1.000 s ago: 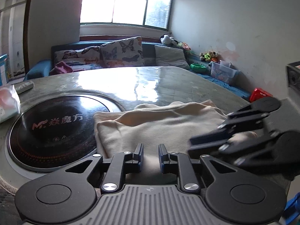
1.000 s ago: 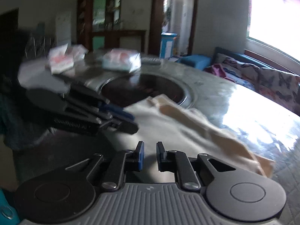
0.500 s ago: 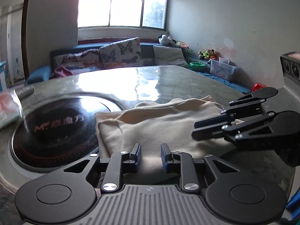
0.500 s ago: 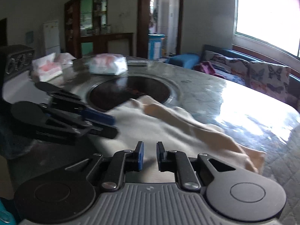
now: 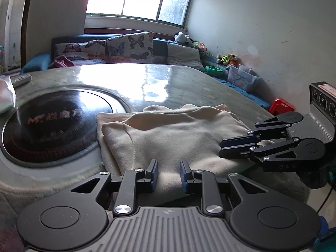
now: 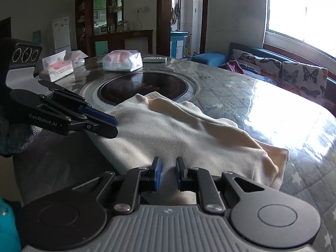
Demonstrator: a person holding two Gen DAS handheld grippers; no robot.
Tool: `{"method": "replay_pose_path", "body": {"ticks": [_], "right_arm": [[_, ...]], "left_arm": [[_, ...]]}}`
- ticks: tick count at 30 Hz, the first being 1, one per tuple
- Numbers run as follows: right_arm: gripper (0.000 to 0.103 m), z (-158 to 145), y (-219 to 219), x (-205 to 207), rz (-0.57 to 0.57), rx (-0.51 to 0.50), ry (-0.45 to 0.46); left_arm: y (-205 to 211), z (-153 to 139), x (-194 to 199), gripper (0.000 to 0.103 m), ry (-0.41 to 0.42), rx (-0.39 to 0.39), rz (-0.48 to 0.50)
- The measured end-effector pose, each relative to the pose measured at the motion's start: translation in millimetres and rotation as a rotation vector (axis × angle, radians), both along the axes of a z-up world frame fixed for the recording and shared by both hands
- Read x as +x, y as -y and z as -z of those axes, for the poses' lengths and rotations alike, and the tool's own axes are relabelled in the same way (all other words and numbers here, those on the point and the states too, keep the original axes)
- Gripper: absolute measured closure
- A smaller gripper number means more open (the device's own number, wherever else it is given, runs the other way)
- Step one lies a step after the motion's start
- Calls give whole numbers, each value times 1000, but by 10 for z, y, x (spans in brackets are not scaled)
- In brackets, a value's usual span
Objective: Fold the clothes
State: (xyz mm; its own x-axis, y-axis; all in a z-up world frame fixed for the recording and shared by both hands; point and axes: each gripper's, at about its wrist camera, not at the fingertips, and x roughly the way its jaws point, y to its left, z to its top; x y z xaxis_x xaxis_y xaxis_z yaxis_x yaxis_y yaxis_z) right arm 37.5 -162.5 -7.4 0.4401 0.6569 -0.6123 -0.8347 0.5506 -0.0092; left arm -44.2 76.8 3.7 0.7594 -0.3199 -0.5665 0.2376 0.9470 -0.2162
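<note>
A cream garment (image 5: 178,130) lies partly folded on the round marble table (image 5: 168,79), its left edge overlapping the black cooktop (image 5: 52,121). My left gripper (image 5: 168,174) hovers over the garment's near edge with its jaws a little apart and nothing between them. In the right wrist view the left gripper (image 6: 114,126) shows at the left, over the cream garment (image 6: 168,130). My right gripper (image 6: 168,173) sits over the garment's near right part, jaws almost together with only a narrow slit and nothing in it. The left wrist view shows that right gripper (image 5: 221,150) at the garment's right edge.
Tissue packs (image 6: 121,61) (image 6: 57,67) and a remote (image 6: 155,59) lie beyond the cooktop (image 6: 145,86). A sofa with butterfly cushions (image 5: 126,46) stands behind the table. A red stool (image 5: 281,105) and toy bins sit by the right wall.
The left gripper's jaws have parted slightly. The right gripper has slid sideways away from the left one, which now shows further left in the right wrist view. The garment has not moved.
</note>
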Motion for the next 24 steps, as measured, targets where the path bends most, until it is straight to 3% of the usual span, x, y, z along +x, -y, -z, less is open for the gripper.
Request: {"method": "replay_pose_path", "body": {"ticks": [5, 10, 13, 20, 24], "right_arm": [[90, -39, 183, -254, -3, -19, -17], [90, -137, 353, -379, 31, 4, -72], [90, -249, 431, -311, 76, 52, -62], [90, -232, 504, 119, 224, 49, -28], [90, -163, 464, 315, 256, 55, -43]], "left_arm": [[91, -1, -199, 78, -50, -78, 43], [128, -81, -249, 77, -73, -79, 91], [74, -167, -110, 77, -60, -79, 79], [112, -197, 265, 77, -19, -40, 38], [99, -94, 453, 79, -54, -31, 0]]}}
